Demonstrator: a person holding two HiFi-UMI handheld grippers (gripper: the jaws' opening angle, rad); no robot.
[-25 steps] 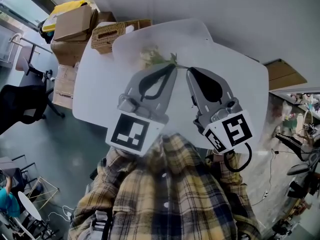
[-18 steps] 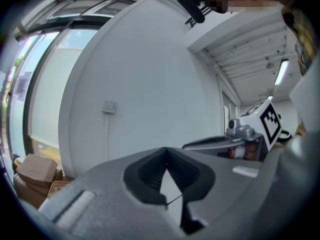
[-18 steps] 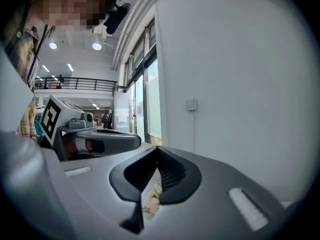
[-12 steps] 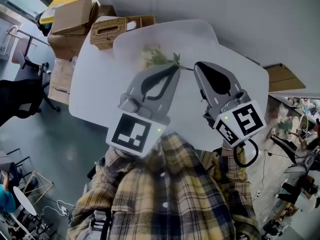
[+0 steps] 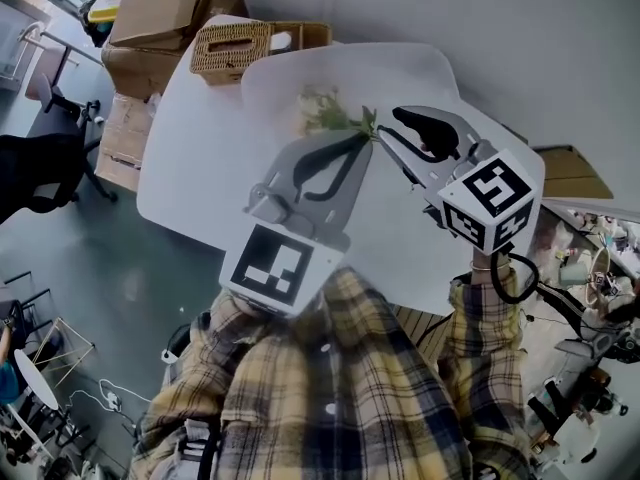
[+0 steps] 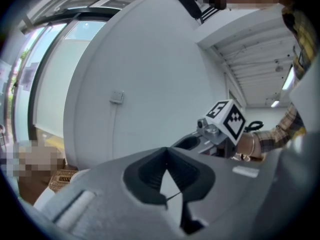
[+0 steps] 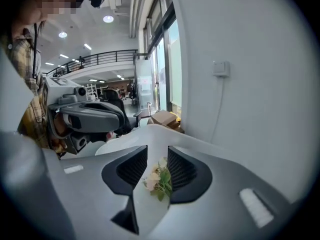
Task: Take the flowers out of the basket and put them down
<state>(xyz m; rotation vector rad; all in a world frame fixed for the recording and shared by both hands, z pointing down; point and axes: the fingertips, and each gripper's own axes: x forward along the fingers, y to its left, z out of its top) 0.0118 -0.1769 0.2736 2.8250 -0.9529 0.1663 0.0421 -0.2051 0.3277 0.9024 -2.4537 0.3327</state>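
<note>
The wicker basket [image 5: 235, 50] stands at the far left edge of the white table [image 5: 200, 158]. The flowers [image 5: 325, 113] are already out of it and well apart from it, over the middle of the tabletop. Whether the heads rest on the surface or hang just above it I cannot tell. They are a small sprig of pale blooms and green leaves on one thin stem. I judge it very light, limp at the head and easy to crush, so the place to take hold is the bare stem, leaving the blooms alone; a light pinch should be enough. So thin a stem may also pivot or slide between flat pads.

The left gripper [image 5: 366, 139] holds it just there. Its jaws meet at the tips, where the green end of the sprig touches them, and its own view shows a thin strand [image 6: 173, 196] crossing the gap behind the tips, so I read it as clenched on the stem. It reaches forward close to level, marker cube [image 5: 275, 266] back toward the plaid shirt [image 5: 330, 388].

The right gripper [image 7: 157, 151], just beside it, has just been opening its jaws. They stand apart, and the flowers show in the gap beyond the pads with nothing pressed, so it is released. It tips nose-down toward the table, cube raised and turned outward
</note>
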